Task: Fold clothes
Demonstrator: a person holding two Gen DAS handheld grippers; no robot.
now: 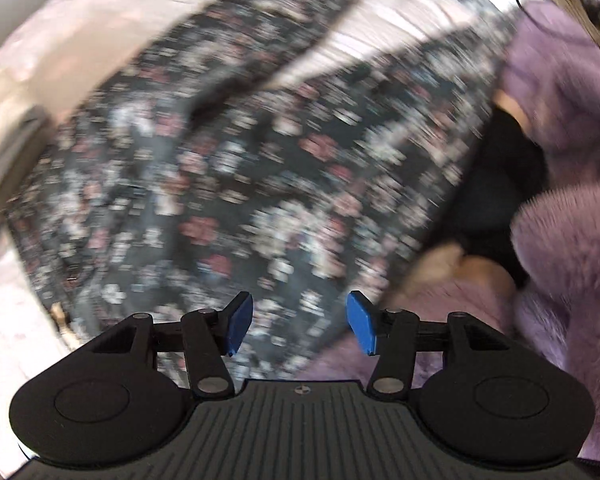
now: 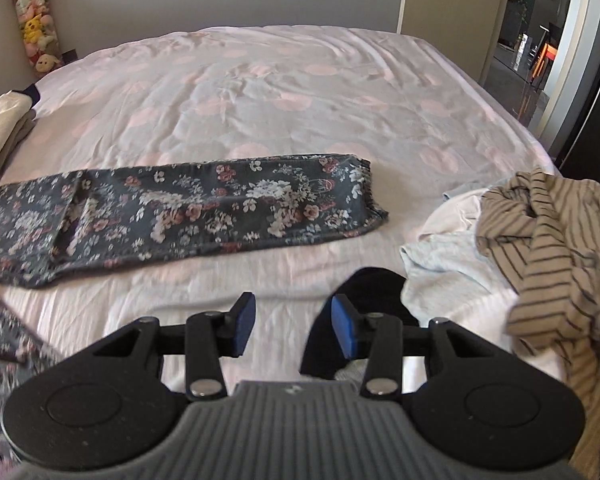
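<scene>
Dark floral trousers (image 2: 180, 212) lie flat on the bed, one leg stretched to the right; they fill the blurred left wrist view (image 1: 240, 184). My left gripper (image 1: 296, 324) is open and empty just above the floral fabric. My right gripper (image 2: 292, 326) is open and empty over the pale bedsheet (image 2: 300, 92), in front of the trouser leg. A black garment (image 2: 364, 292) lies just behind its right finger.
A pile with a beige striped garment (image 2: 560, 248) and pale blue and white clothes (image 2: 452, 248) sits at the right. Folded beige clothes (image 2: 0, 136) lie at the left edge. A purple fuzzy sleeve (image 1: 568, 160) shows at the right of the left wrist view. A doorway (image 2: 540, 40) stands at the back right.
</scene>
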